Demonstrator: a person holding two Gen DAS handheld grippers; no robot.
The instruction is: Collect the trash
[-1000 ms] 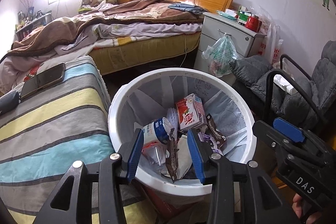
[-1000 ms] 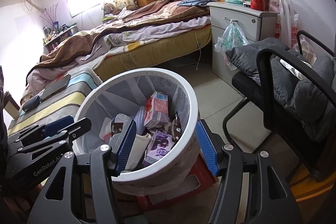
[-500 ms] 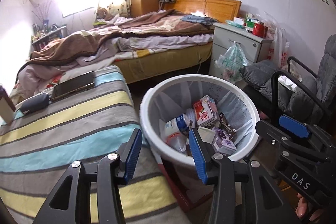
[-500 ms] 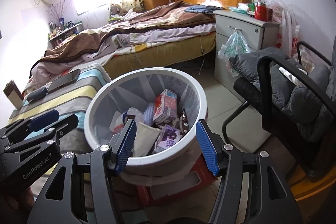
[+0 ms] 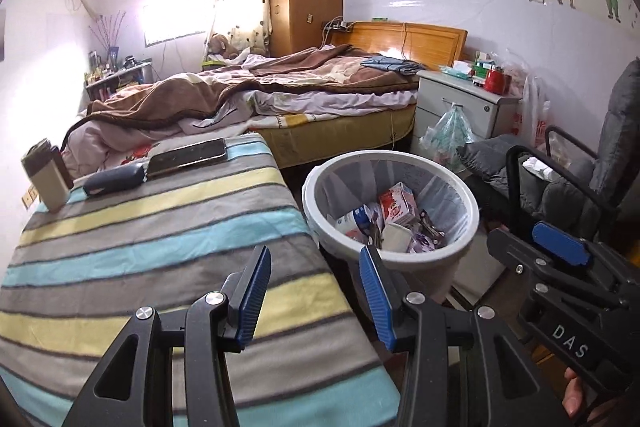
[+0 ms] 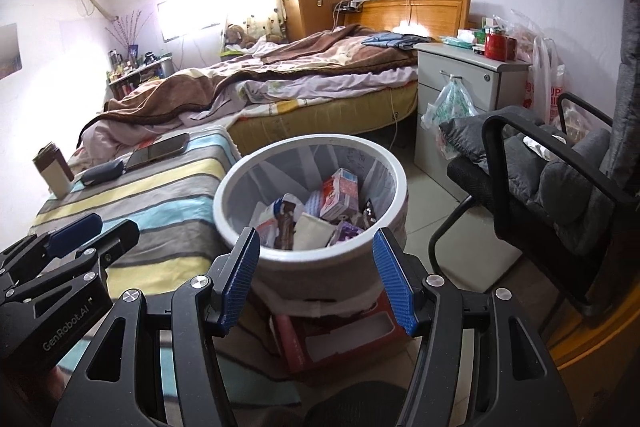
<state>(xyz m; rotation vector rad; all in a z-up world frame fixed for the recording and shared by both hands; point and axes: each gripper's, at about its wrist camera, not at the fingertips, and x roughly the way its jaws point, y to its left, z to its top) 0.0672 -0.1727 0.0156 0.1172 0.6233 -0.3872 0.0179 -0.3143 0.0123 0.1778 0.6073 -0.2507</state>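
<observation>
My left gripper (image 5: 314, 291) hangs over the striped cloth surface (image 5: 152, 247), jaws apart, nothing between them. My right gripper (image 6: 316, 275) is also parted and empty, just short of the white bin (image 6: 310, 263). The bin stands upright on a red box (image 6: 340, 339), between the striped surface and a grey padded chair (image 6: 560, 187). Inside: a pink carton (image 6: 340, 193) tilted on end, wrappers, paper. Bed (image 6: 300, 83) behind.
</observation>
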